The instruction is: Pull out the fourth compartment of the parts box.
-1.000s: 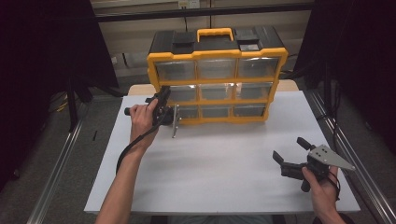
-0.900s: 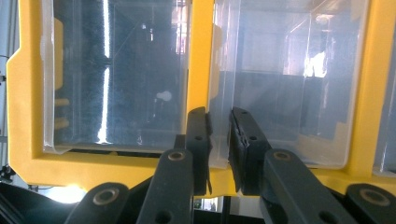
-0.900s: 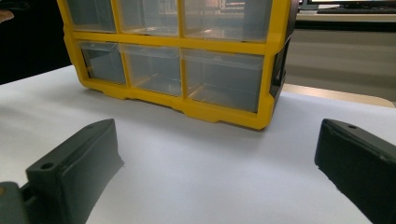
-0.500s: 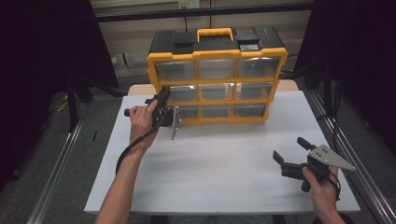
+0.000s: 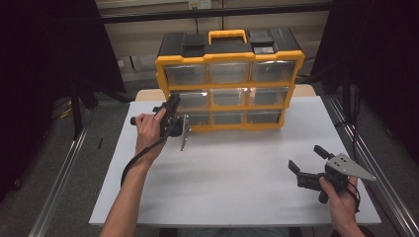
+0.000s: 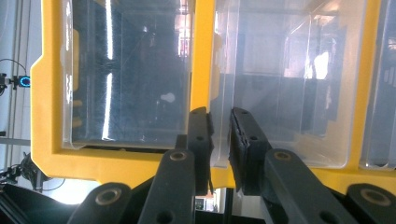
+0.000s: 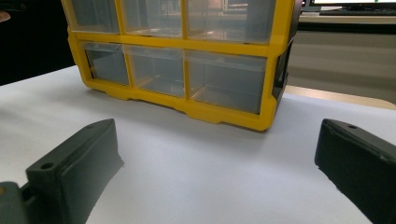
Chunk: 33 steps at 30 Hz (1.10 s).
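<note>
While the left gripper point(image 5: 174, 109) clamps a clear drawer's point(image 6: 280, 93) lip, the right gripper point(image 5: 307, 164) rests released.

Overhead light on the white table point(image 5: 237, 168) — dark surroundings, glare streaks on clear drawers point(image 6: 126, 79), slightly soft focus.

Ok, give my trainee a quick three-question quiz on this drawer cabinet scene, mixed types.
1. True or false: the right gripper has its jaws open above the white table.
2. What is the left gripper shut on?
A. the yellow carry handle
B. the lip of a clear drawer
C. a cable
3. How many rows of drawers does the yellow cabinet show?

Key: 1 true; 2 B; 3 three.
</note>
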Available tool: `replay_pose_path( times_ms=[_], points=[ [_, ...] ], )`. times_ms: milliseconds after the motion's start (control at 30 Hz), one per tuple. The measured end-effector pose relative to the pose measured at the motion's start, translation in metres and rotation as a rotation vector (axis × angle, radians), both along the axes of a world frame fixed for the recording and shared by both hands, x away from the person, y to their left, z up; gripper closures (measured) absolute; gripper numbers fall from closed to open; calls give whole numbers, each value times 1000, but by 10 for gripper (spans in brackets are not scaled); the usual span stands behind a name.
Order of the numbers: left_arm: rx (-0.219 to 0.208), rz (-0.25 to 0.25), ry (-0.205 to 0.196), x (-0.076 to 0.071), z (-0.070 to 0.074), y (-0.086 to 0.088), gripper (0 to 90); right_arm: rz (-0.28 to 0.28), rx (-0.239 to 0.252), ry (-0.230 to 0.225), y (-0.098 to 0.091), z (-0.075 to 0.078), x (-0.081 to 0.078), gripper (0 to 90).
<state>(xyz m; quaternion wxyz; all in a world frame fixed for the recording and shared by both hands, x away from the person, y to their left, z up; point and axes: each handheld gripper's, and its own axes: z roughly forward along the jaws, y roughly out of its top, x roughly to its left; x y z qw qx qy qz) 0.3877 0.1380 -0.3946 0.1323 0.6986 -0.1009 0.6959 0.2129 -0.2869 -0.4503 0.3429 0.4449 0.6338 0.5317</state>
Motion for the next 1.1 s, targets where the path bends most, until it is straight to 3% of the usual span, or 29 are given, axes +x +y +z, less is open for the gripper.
replay_pose_path(
  times_ms=[267, 433, 1100],
  points=[
    [-31, -1, 14, -5, -1, 0, 790, 2, -2, 0, 0, 0, 1, 0],
    [-16, -6, 2, -7, 0, 1, 791, 2, -1, -2, 0, 0, 0, 0],
    [-32, -8, 8, -18, -1, 2, 788, 5, -4, 0, 0, 0, 0, 0]
  ],
)
